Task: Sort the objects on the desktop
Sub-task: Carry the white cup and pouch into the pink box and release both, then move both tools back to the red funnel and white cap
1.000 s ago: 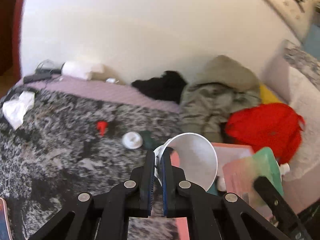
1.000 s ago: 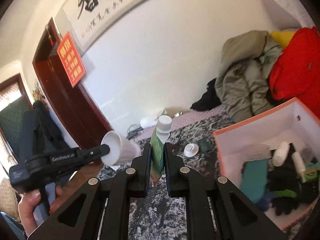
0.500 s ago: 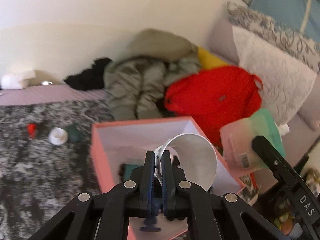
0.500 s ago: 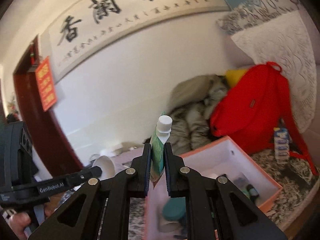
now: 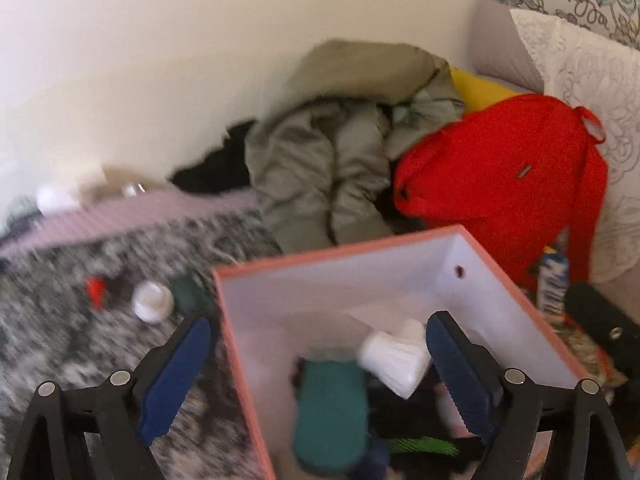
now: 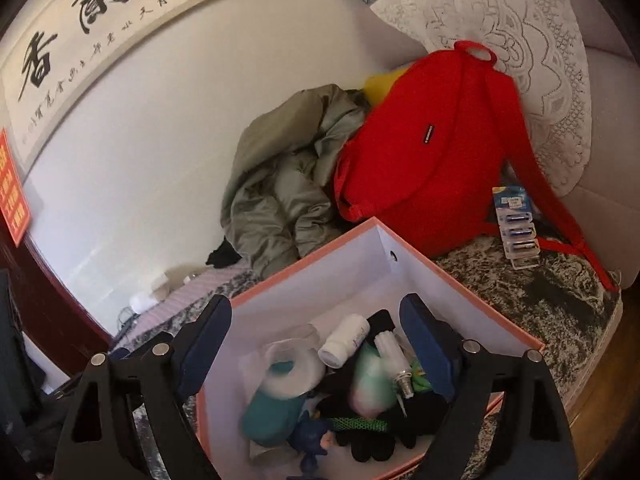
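A pink-rimmed box (image 5: 340, 249) with white walls stands on the mottled grey cover, and both grippers hang over it. My left gripper (image 5: 320, 372) is opening wide, with nothing touching its blue pads. The white paper cup (image 6: 294, 368) lies loose in the box (image 6: 304, 261) on a teal object (image 5: 330, 412). My right gripper (image 6: 316, 344) is opening too. The green pouch (image 6: 370, 384) shows as a blur below its jaws, inside the box and free of the pads. A white bottle (image 6: 346, 340) and black gloves (image 6: 380, 432) also lie in there.
A red backpack (image 6: 424, 148) and an olive jacket (image 6: 288, 168) are piled behind the box, against pillows (image 6: 532, 60). A battery pack (image 6: 516, 224) lies to the right. Left of the box are a white cap (image 5: 152, 302), a small red thing (image 5: 95, 288) and a dark green item (image 5: 186, 292).
Both grippers swung to the right and came over the box. The left let go of the white cup and the right let go of the green pouch; both now lie in the box.
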A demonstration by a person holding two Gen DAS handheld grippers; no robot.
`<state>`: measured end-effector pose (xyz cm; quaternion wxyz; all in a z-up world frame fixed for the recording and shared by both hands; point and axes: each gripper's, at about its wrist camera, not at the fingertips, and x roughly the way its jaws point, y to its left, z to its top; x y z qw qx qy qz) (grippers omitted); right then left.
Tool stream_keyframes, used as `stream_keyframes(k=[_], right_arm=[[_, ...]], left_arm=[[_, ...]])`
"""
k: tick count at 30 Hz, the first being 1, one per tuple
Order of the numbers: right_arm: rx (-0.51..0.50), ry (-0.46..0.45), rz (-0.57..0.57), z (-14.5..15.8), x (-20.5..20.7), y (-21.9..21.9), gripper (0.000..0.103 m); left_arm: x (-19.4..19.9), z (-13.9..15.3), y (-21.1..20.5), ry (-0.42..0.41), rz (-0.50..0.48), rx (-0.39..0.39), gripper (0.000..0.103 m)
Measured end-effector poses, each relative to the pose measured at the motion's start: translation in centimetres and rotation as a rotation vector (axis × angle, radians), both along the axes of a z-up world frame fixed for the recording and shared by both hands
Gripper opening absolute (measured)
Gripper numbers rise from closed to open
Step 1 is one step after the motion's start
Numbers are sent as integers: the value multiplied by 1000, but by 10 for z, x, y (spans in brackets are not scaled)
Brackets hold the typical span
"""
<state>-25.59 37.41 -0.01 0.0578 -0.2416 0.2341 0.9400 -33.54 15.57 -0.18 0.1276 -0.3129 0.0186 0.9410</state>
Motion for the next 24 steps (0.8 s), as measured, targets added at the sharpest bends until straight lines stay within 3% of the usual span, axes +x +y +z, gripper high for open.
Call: stream_keyframes(k=[7, 14, 18, 24], right_arm=[[82, 43, -3, 13, -1, -22, 90], [93, 62, 22, 17, -3, -52, 90], [95, 69, 40, 18, -7, -74, 90], [126, 76, 108, 12, -20, -131, 90]], left_arm=[[18, 12, -6, 110, 49, -88, 92], [34, 23, -29, 154, 80, -135, 93], [36, 25, -69, 135, 117, -128, 93], [18, 10, -177, 64, 226, -27, 93]])
